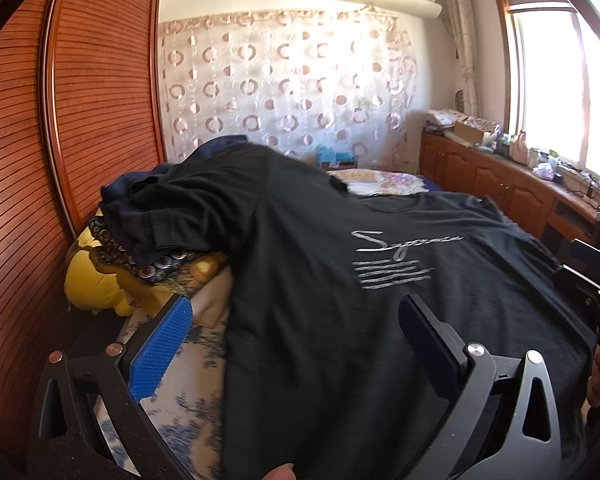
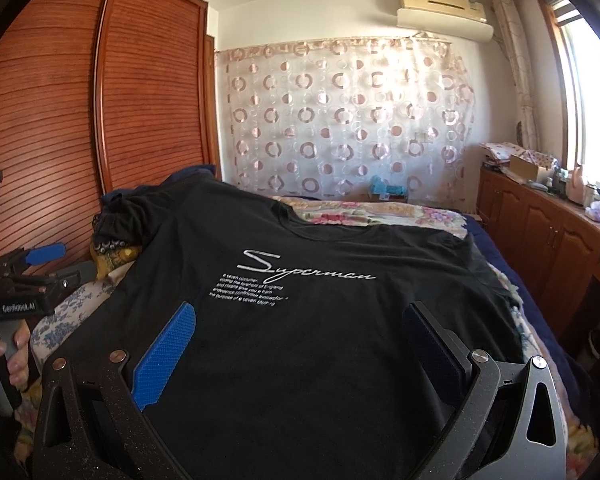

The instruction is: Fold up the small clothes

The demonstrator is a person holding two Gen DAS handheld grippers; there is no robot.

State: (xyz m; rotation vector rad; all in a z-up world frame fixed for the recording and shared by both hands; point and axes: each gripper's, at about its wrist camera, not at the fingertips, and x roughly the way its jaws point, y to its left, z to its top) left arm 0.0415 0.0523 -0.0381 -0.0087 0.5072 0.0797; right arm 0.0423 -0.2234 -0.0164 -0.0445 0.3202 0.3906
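1. A black T-shirt (image 2: 300,320) lies spread, print side up, on a bed (image 2: 496,280); its hem is nearest the cameras and its collar points toward the circle-patterned curtain (image 2: 340,120).
2. The right wrist view shows the white print in full, a script word above small lines of text; in the left wrist view the same print (image 1: 396,258) is blurred and unreadable.
3. Only the left wrist view shows the shirt's left sleeve draped up over a pile of dark clothes (image 1: 152,200), which sits on a yellow cushion (image 1: 92,280) against the wooden wardrobe (image 1: 60,140).
4. The right wrist view shows the shirt's right edge lying on a floral blanket (image 2: 420,216), with a navy strip of bed beyond it, then the wooden cabinets (image 2: 540,232).
5. The left gripper (image 1: 296,340) is spread wide and holds nothing; its blue finger pad (image 1: 162,348) is over the blue-and-white sheet (image 1: 188,400) beside the shirt's left edge, the other finger over the cloth.
6. The right gripper (image 2: 300,344) is likewise wide apart and empty, both fingers above the lower body of the shirt.
7. Each view catches the other tool at its edge: the left one, held by a hand (image 2: 8,356), appears at the left of the right wrist view.
8. Open room is on the right half of the bed; the left is crowded by the pile and wardrobe.
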